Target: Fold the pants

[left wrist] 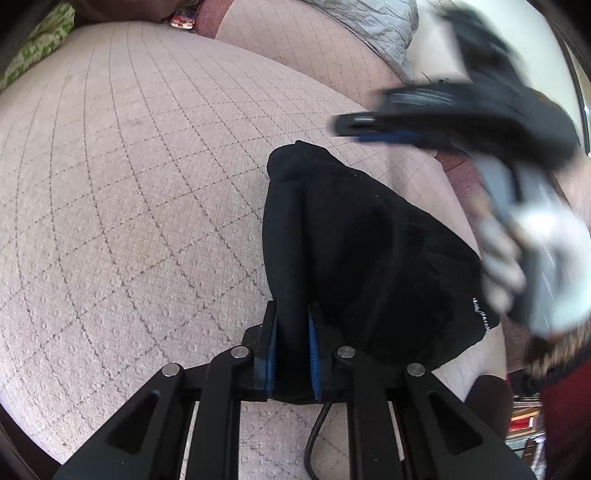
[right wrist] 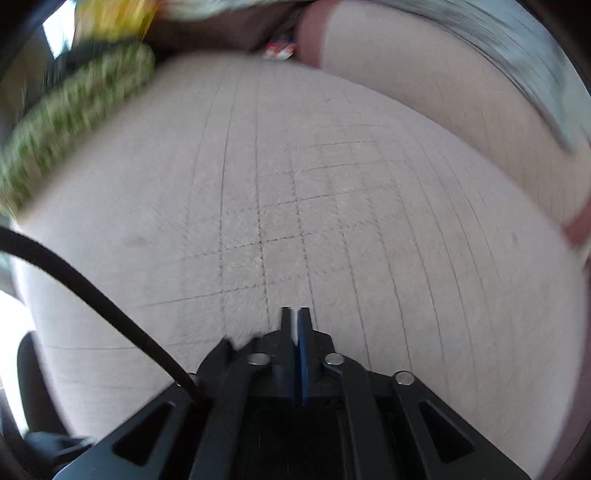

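The black pants (left wrist: pixel 354 243) lie bunched on the beige quilted bed cover (left wrist: pixel 129 177), right of centre in the left wrist view. My left gripper (left wrist: pixel 293 325) is shut on a fold of the pants at their near edge. My right gripper (left wrist: pixel 354 125) shows blurred above the pants' far end, held by a gloved hand (left wrist: pixel 517 266). In the right wrist view, my right gripper (right wrist: pixel 294 317) is shut and empty above the bare cover (right wrist: pixel 295 184); the pants are out of that view.
A green patterned cushion (left wrist: pixel 40 48) lies at the far left, also in the right wrist view (right wrist: pixel 74 122). A grey quilted blanket (left wrist: pixel 373 26) lies at the far right. A black cable (right wrist: pixel 92 295) crosses the right wrist view. The bed edge drops off right of the pants.
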Demonstrator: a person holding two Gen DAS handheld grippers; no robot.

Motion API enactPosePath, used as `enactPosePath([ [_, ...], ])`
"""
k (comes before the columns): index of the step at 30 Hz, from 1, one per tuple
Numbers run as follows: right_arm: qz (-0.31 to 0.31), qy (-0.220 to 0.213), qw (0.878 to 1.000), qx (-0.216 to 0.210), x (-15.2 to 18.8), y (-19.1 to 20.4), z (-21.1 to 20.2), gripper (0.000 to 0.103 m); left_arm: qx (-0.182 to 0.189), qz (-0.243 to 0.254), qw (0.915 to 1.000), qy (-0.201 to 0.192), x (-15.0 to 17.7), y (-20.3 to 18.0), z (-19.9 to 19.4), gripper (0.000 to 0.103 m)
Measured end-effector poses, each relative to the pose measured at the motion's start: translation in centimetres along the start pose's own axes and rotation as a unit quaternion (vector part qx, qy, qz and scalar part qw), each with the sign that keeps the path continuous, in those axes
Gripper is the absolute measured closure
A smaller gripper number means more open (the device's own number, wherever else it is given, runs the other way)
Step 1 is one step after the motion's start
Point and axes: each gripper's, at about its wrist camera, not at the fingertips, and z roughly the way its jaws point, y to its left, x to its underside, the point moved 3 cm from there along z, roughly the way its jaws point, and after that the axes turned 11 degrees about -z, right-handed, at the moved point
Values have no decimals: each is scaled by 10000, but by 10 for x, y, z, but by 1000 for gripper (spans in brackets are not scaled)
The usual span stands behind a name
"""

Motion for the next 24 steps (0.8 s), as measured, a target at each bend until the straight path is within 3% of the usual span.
enactPosePath([
  [2, 501, -370, 9978, -237, 31, -16, -34, 46, 48, -31, 10000, 42, -2, 2, -4, 89],
  [3, 714, -470, 9958, -327, 49, -21, -45, 44, 75, -18, 10000, 60, -3, 3, -6, 88],
  [7, 1545, -549, 9840, -695, 126, -21, -70, 44, -5, 40, 9999, 136, -7, 4, -6, 82],
  [10, 1694, -375, 9821, -736, 153, -13, -55, 44, -131, 114, 9997, 154, -8, -4, -5, 82],
  [11, 1754, -360, 9805, -805, 158, -9, -47, 55, -184, 137, 9996, 165, -5, -4, -2, 82],
  [12, 1771, -385, 9792, -913, 161, -4, -43, 86, -250, 191, 9993, 182, -4, -7, -3, 82],
  [13, 1774, -404, 9785, -975, 160, -7, -42, 96, -309, 256, 9990, 179, 0, -10, -3, 81],
  [18, 1821, -527, 9814, -287, 178, -15, -57, 97, -446, 441, 9980, 84, -1, -19, -13, 73],
  [20, 1823, -310, 9818, 431, 192, -28, -59, 99, -525, 449, 9976, 95, -4, -18, -10, 73],
  [22, 2151, -342, 9759, 133, 206, -42, -59, 96, -565, 452, 9973, 158, -9, -25, -11, 73],
  [23, 2571, -656, 9636, -325, 218, -51, -71, 96, -539, 504, 9972, 143, -10, -31, -14, 73],
  [24, 2842, -926, 9529, -507, 229, -59, -84, 91, -495, 603, 9969, 119, -12, -39, -18, 73],
])
